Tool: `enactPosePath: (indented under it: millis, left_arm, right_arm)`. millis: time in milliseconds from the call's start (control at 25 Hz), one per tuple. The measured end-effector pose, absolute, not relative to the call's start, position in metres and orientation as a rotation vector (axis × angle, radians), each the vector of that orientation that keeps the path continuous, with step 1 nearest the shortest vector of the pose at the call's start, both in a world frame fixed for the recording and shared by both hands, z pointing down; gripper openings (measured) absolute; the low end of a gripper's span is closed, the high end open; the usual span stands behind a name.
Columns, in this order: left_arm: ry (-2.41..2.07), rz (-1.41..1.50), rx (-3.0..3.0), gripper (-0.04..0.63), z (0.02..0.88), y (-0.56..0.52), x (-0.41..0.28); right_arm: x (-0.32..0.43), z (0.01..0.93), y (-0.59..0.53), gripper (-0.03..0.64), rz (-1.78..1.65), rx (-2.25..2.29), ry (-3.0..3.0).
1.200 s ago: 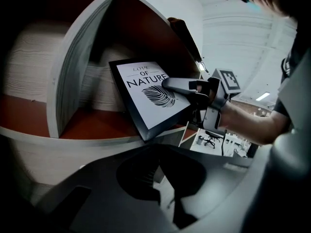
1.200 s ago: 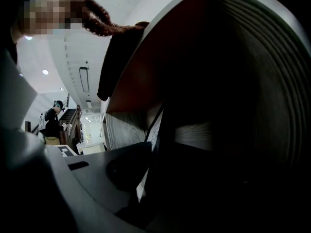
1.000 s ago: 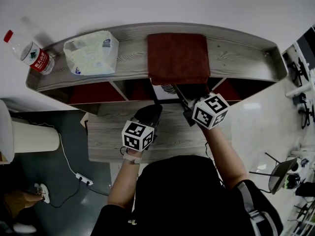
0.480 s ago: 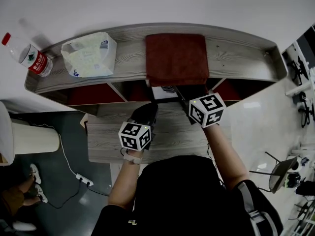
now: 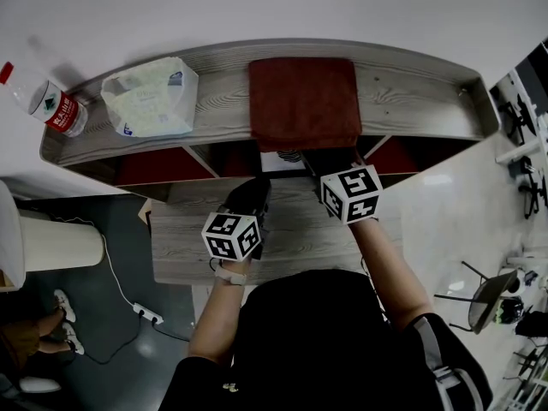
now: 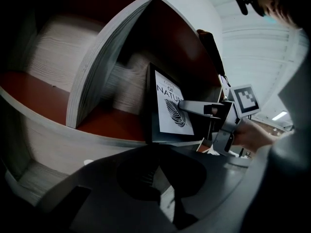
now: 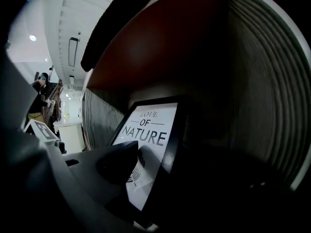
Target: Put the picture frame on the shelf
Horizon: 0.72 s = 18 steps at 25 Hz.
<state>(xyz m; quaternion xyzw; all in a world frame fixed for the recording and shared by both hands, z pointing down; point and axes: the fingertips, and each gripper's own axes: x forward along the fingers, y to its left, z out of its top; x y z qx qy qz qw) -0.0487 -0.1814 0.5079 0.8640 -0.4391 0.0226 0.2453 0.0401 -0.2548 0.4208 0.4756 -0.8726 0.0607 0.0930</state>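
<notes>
Two tools sit at the centre of the head view, above the wood-grain surface [image 5: 180, 247]. The right tool [image 5: 315, 163] reaches into the middle compartment of the shelf [image 5: 411, 92], under the red cloth [image 5: 304, 101], where the picture frame [image 5: 287, 155] stands on its lower edge. Its jaws are opening, one finger in front of the print, with the frame's side between them. The left tool [image 5: 255, 191], just left of it, has its jaws drawn together on nothing.

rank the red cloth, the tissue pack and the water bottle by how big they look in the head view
1. red cloth: clearly largest
2. tissue pack: somewhat smaller
3. water bottle: smallest, though it sits at the picture's edge, where the wide lens may shrink it
</notes>
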Motion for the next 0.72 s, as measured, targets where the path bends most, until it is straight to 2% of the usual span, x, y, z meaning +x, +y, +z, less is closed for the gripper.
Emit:
enactPosePath:
  millis: [80, 160, 520, 720]
  left_arm:
    - [-1.203, 0.040, 2.337, 0.009, 0.508, -0.182, -0.049]
    - [-1.210, 0.023, 2.309, 0.009, 0.508, -0.182, -0.049]
    - [-1.205, -0.021, 2.246, 0.009, 0.508, -0.184, -0.049]
    - [-1.125, -0.164, 2.123, 0.009, 0.505, -0.184, -0.050]
  right_arm:
    - [0.038, 0.424, -0.253, 0.259, 0.187, 1.402, -2.581]
    - [0.034, 0.427, -0.251, 0.330, 0.164, 1.381, -2.570]
    - [0.027, 0.423, -0.254, 0.333, 0.030, 1.351, -2.529]
    - [0.024, 0.417, -0.256, 0.333, -0.033, 1.334, -2.523]
